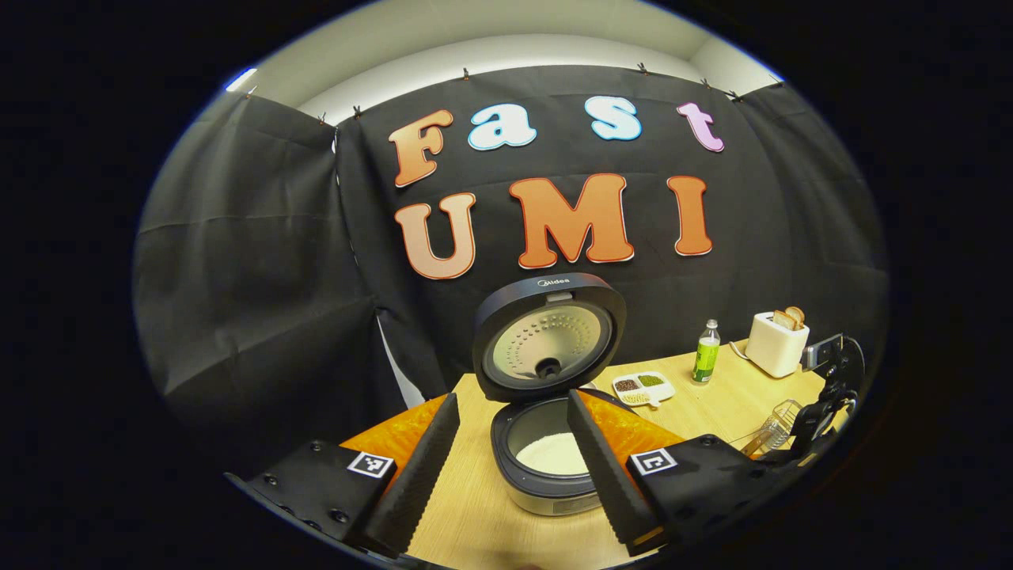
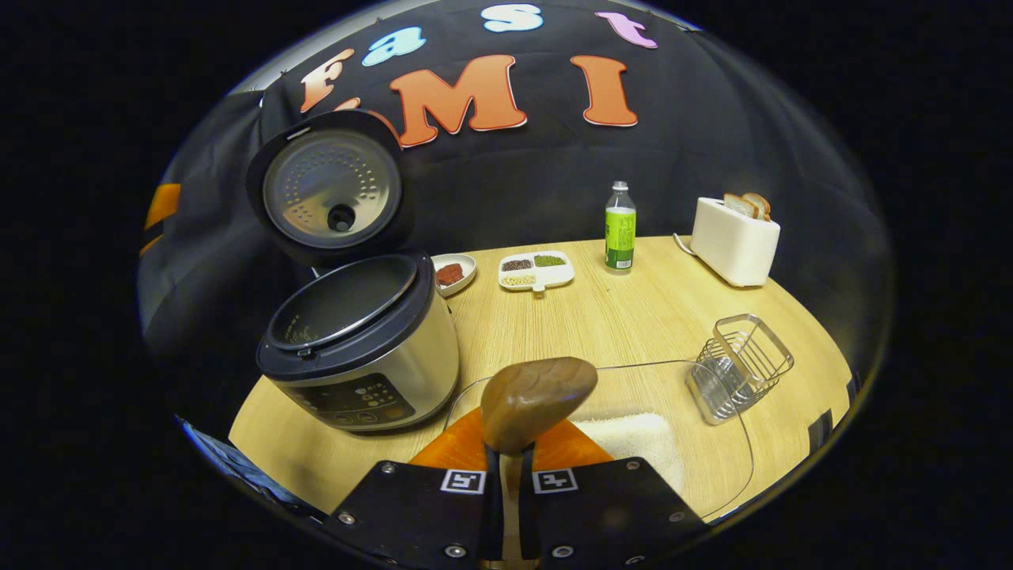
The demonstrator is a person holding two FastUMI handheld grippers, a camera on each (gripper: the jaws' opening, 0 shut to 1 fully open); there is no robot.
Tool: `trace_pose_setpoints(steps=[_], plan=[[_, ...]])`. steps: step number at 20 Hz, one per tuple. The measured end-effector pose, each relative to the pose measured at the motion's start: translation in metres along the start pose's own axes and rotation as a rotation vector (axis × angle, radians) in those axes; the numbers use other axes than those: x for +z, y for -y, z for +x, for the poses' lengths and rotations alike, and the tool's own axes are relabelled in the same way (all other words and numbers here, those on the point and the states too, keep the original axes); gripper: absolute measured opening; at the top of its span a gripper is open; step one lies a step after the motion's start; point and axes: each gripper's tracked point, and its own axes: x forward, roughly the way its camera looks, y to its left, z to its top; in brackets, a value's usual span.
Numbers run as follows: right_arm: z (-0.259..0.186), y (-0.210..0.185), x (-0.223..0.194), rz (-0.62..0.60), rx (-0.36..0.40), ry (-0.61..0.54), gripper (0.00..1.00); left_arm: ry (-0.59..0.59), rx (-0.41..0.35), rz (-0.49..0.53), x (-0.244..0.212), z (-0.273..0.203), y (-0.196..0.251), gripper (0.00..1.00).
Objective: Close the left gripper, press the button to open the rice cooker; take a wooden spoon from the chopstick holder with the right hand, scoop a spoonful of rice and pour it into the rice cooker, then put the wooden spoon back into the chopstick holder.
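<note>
The rice cooker stands open on the wooden table, its lid tipped up and white rice in the pot. My left gripper is open, held in the air short of the cooker, nothing between its fingers. In the right gripper view the cooker sits at left. My right gripper is shut on the handle of the wooden spoon, whose bowl points up over a clear tub of rice. The wire chopstick holder stands beside the tub, to the right.
At the table's back stand a green-labelled bottle, a white toaster with bread, a divided dish of beans and a small dish. The right gripper also shows at far right in the left gripper view.
</note>
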Motion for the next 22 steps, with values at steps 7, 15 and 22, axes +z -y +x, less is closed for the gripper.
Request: trace_pose_setpoints(steps=[7, 15, 22], plan=[[0.009, 0.013, 0.001, 0.199, 0.090, -0.105, 0.08, -0.011, -0.017, -0.007, -0.001, 0.008, 0.008, 0.89], [0.017, 0.015, -0.011, 0.388, 0.230, -0.227, 0.08, -0.029, -0.022, 0.010, 0.000, 0.012, 0.026, 0.89], [0.015, 0.019, -0.016, 0.563, 0.345, -0.285, 0.08, -0.029, -0.039, 0.040, 0.007, 0.012, 0.051, 0.93]])
